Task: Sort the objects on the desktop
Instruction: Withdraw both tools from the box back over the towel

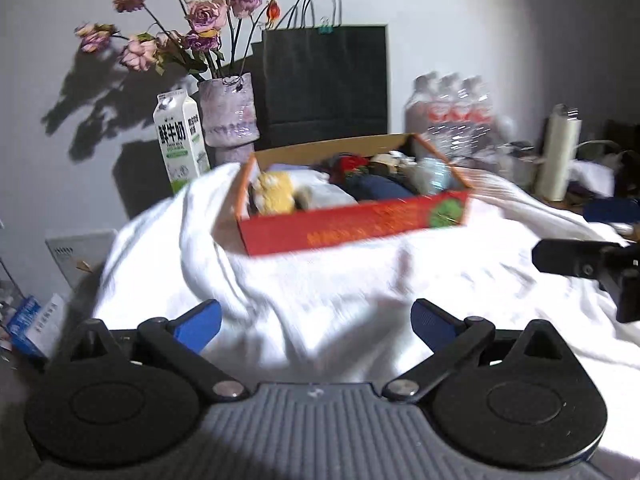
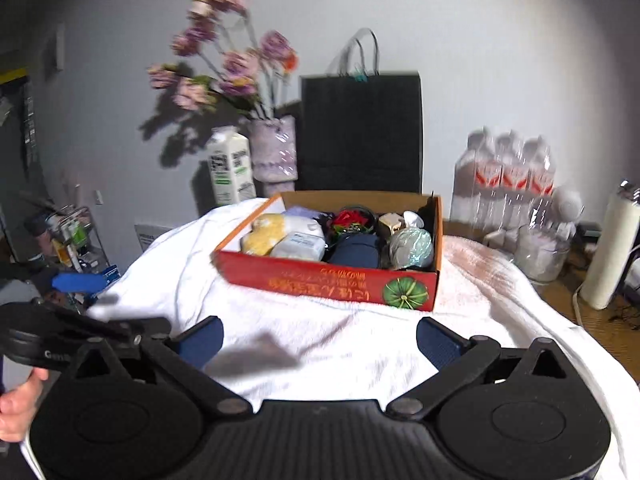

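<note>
Two handheld grippers are showing matching builds: the left gripper (image 1: 316, 326) and right gripper (image 2: 319, 342) each have blue ribbed fingertip pads (image 1: 430, 322), black linkage arms with silver screws, round black discs, and a ribbed grey body.

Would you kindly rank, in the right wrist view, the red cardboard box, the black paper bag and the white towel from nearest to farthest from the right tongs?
1. White towel: spread directly under and ahead of the right tongs.
2. Red cardboard box: sitting on the towel, straight ahead.
3. Black paper bag: upright behind the box, against the wall.
</note>
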`<state>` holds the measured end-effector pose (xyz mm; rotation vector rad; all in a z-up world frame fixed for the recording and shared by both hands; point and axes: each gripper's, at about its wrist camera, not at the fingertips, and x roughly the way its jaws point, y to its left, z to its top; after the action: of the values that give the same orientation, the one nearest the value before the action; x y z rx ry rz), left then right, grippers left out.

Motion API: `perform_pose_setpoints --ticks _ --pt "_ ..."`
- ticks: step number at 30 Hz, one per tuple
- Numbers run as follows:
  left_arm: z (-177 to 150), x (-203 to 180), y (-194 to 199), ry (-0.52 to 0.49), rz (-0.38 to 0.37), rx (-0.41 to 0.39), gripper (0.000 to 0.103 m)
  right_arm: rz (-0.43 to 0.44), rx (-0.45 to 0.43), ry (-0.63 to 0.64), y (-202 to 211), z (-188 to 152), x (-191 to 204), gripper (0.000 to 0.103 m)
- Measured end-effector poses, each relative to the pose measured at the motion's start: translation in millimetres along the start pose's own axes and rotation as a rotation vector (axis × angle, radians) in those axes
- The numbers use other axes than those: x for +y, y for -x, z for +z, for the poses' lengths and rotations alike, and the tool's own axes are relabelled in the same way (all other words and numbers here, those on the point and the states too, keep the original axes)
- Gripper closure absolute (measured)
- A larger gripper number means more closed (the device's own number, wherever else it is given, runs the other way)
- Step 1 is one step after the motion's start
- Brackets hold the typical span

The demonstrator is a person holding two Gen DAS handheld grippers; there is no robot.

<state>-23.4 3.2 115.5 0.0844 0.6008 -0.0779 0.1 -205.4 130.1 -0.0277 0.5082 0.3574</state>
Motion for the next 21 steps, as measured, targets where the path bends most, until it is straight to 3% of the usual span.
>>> perform_pose_setpoints --ticks 5,7,10,12,15,17,21 --pt "-60 1 67 0.103 -0.122 -0.029 0.000 0.001 -0.149 0.114 64 -64 27 0.000" --pt "-81 1 85 0.108 -0.113 -0.045 0.000 0.005 -0.167 0.143 83 -88 38 0.000" --pt "-100 2 97 0.083 -0.028 -0.083 0.000 0.003 -0.175 0.224 102 -117 54 0.000" --pt "-104 5 91 0.080 -0.009 -0.109 0.000 -0.019 -0.167 0.295 109 -131 64 0.000" --pt "-109 6 62 0.138 -0.036 -0.067 0.000 -0.029 -0.168 0.361 107 -142 77 0.000" --pt "-113 4 41 0.162 -0.031 -0.021 0.000 -0.027 -0.162 0.356 95 -141 80 0.000" --pt "-113 1 14 0.152 0.005 -0.048 0.000 -0.038 -0.130 0.266 61 -135 71 0.000"
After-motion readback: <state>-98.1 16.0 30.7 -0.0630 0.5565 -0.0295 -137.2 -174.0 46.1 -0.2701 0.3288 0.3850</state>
